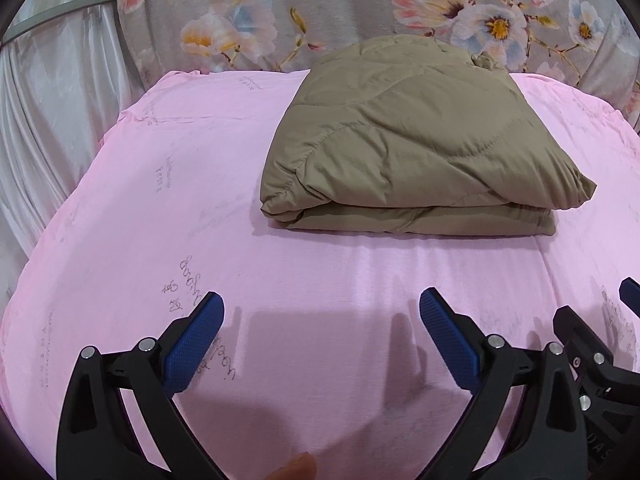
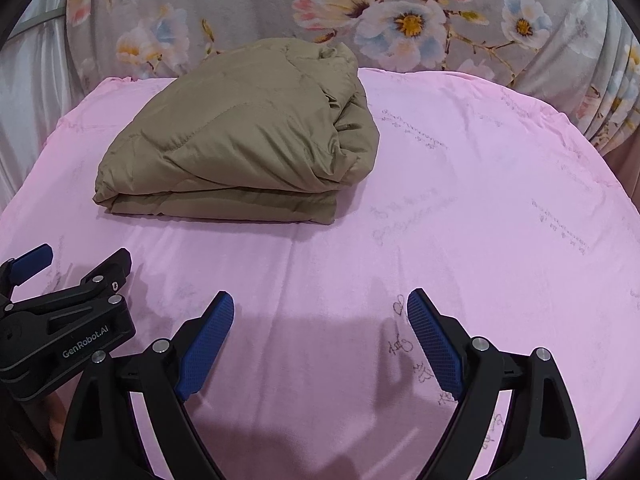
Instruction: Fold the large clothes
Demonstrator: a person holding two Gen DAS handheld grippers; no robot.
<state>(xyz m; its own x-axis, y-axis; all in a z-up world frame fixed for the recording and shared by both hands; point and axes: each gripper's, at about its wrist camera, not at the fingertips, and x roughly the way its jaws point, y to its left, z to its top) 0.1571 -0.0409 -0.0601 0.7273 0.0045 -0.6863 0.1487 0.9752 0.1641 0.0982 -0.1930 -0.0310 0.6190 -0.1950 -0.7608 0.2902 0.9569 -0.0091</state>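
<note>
Item: folded quilted garment (image 1: 416, 136) on pink sheet (image 1: 160, 208), both grippers back from it.

Detail: the olive bundle lies ahead of both tools, well apart from the fingertips, toward the floral backdrop (image 1: 340, 8). From the left gripper (image 1: 322, 320) it sits ahead and slightly right; from the right gripper (image 2: 320, 320), ahead and left. Neither looks clearly nearer. Its layered edges face the grippers. The long axis seems to run side to side across the sheet, though the lens leaves this uncertain. On the bundle's right end the layers bunch loosely. Both grippers stand wide apart, holding nothing, bare sheet between the pads. Judged: folding looks largely complete.
</note>
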